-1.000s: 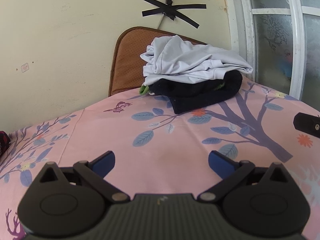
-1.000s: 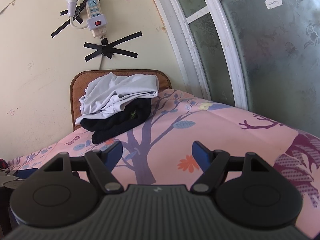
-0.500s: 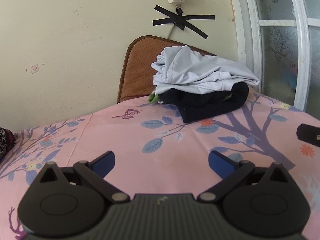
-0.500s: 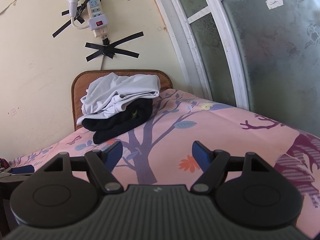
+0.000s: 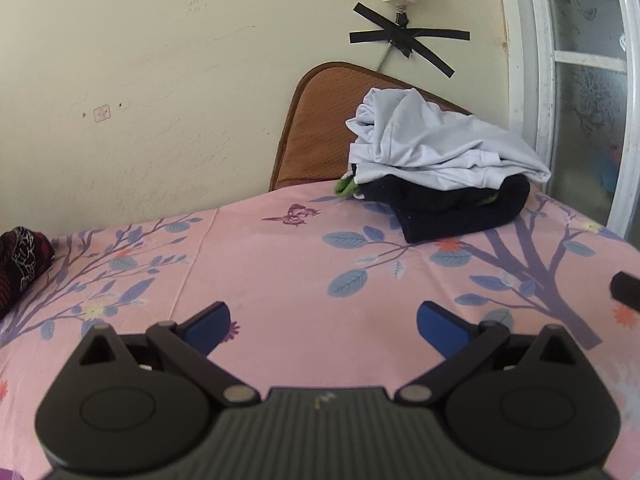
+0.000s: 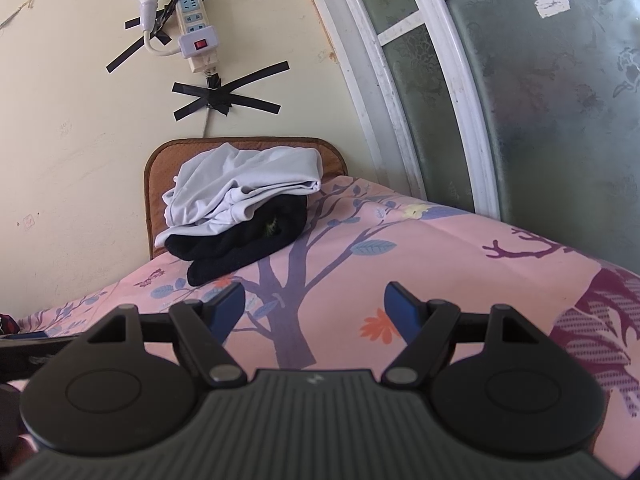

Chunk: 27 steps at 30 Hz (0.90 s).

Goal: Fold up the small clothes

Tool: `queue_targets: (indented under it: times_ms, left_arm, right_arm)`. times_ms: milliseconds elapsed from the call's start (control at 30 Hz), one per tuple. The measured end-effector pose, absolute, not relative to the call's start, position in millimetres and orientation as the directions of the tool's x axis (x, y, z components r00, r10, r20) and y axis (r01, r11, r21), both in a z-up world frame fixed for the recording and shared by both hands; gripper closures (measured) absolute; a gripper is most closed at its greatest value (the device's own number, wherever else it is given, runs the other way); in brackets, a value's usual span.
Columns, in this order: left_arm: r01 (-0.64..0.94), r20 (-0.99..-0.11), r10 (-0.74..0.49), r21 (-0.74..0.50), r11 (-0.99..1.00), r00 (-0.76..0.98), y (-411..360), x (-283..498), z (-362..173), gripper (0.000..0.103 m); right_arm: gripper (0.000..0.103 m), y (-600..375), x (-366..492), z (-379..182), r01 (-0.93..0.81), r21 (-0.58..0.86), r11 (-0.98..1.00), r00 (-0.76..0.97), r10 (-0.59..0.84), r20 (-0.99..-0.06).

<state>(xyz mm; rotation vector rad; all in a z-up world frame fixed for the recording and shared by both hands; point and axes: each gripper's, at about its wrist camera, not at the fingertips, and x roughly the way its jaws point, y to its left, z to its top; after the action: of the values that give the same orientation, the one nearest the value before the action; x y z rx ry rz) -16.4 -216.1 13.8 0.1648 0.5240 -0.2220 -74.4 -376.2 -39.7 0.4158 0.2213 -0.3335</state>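
Both grippers empty, jaws spread wide, nothing between the blue pads. My left gripper point(image 5: 322, 322) hovers over the pink tree-print sheet point(image 5: 280, 264); my right gripper point(image 6: 314, 306) does the same.

Folded stack sits at the far edge of the bed against the brown headboard cushion point(image 5: 316, 128): white garment point(image 5: 432, 140) on top of a black garment point(image 5: 460, 208). In the left view the stack is upper right of centre, well apart from the pads. In the right view the white garment point(image 6: 244, 188) and black garment point(image 6: 248, 240) are upper left of centre, closer to the pads. Right gripper looks nearer, I judge.

The stack's long axis runs roughly left-right across both frames.

A dark red patterned cloth point(image 5: 22, 258) lies at the left edge of the left view, probably the next unfolded piece; left gripper is nearer that one.
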Motion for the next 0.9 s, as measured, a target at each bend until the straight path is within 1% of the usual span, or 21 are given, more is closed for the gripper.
queue_targets:
  times_ms: [100,233,367,433,633,900]
  left_arm:
    - [0.256,-0.509,-0.180,0.082,0.963,0.842,-209.0,-25.3,25.4,0.000]
    - [0.270,-0.507,-0.186,0.095,0.958,0.842,-204.8,-38.9,37.2,0.000]
    - [0.276,-0.489,-0.196,0.097,0.956,0.850,-200.4,-54.0,47.1,0.000]
    - [0.280,-0.509,-0.198,0.090,0.956,0.838,-199.6,-58.8,49.2,0.000]
    - [0.317,-0.544,-0.236,0.060,0.946,0.806,-201.8,-65.7,50.9,0.000]
    - [0.304,-0.556,-0.207,0.086,0.949,0.805,-204.8,-67.3,49.2,0.000]
  right_arm:
    - [0.024,-376.9,-74.3,-40.0,0.357,0.356,0.863,0.922,-0.266,-0.281]
    - [0.024,-374.3,-75.8,-37.6,0.375,0.342,0.861,0.912,-0.278,-0.300]
    - [0.024,-364.8,-92.7,-33.0,0.362,0.365,0.858,0.918,-0.259,-0.302]
    - [0.024,-357.6,-102.2,-28.4,0.356,0.362,0.862,0.919,-0.251,-0.304]
    - [0.021,-337.3,-128.9,-14.4,0.348,0.305,0.886,0.923,-0.268,-0.275]
    - [0.020,-332.3,-144.0,-3.2,0.329,0.312,0.891,0.935,-0.262,-0.239]
